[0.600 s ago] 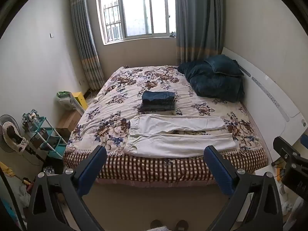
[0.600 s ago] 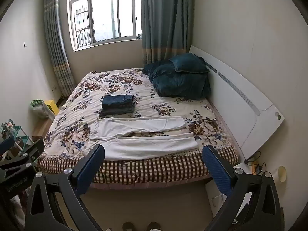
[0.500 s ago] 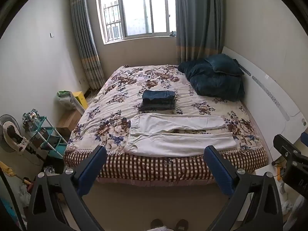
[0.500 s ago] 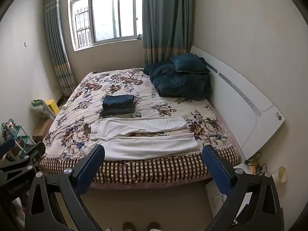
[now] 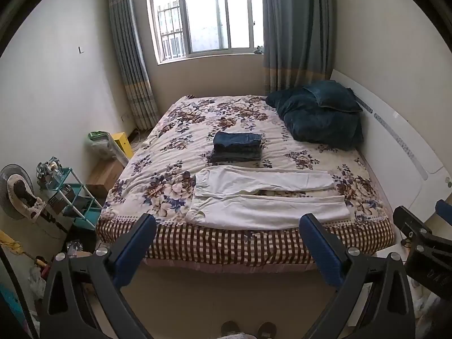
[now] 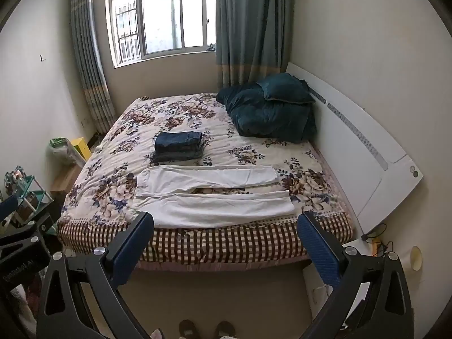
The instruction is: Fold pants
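Observation:
White pants (image 5: 265,195) (image 6: 212,192) lie flat across the near part of a flowered bed (image 5: 180,147) (image 6: 118,152), waist to the left, both legs stretched to the right. My left gripper (image 5: 227,226) hangs open over the floor in front of the bed's checked edge, with nothing between its blue fingers. My right gripper (image 6: 224,224) is likewise open and empty, short of the bed. The right gripper's black frame (image 5: 423,243) shows at the right edge of the left wrist view.
A stack of folded dark jeans (image 5: 236,147) (image 6: 178,146) sits just beyond the pants. A teal duvet and pillow (image 5: 319,115) fill the bed's far right. A white headboard (image 6: 364,147) runs along the right. A shelf rack (image 5: 70,195) and a fan (image 5: 17,192) stand left. Shoes (image 6: 206,329) are on the floor.
Both views have shifted only slightly; the right gripper's frame sits a little lower at the edge of the left wrist view. Jaws stay wide and the pants lie unmoved.

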`<state>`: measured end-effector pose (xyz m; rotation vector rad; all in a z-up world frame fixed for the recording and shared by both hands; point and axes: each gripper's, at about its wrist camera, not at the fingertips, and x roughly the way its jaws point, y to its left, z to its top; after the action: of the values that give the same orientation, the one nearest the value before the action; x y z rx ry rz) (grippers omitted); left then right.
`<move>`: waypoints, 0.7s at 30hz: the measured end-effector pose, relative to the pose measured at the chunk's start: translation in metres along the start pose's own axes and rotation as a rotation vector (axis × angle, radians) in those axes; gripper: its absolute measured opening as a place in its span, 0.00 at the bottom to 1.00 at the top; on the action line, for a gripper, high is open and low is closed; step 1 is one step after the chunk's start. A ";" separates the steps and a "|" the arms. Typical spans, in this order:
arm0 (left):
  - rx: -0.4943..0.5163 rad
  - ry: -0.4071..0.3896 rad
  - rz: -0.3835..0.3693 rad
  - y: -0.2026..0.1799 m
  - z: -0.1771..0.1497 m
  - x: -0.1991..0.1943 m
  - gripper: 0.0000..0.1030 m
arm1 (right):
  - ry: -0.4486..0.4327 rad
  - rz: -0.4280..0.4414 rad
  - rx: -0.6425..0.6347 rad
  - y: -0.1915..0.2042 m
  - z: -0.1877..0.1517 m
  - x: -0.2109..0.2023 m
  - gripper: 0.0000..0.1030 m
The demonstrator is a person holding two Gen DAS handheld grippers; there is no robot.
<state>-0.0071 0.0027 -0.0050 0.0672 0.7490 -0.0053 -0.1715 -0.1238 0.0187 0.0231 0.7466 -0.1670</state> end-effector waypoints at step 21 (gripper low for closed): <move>0.001 0.007 -0.002 -0.001 -0.004 -0.002 1.00 | 0.009 -0.001 -0.014 0.001 0.002 0.007 1.00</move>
<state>-0.0113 0.0023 -0.0072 0.0669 0.7558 -0.0076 -0.1650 -0.1235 0.0155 0.0106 0.7572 -0.1625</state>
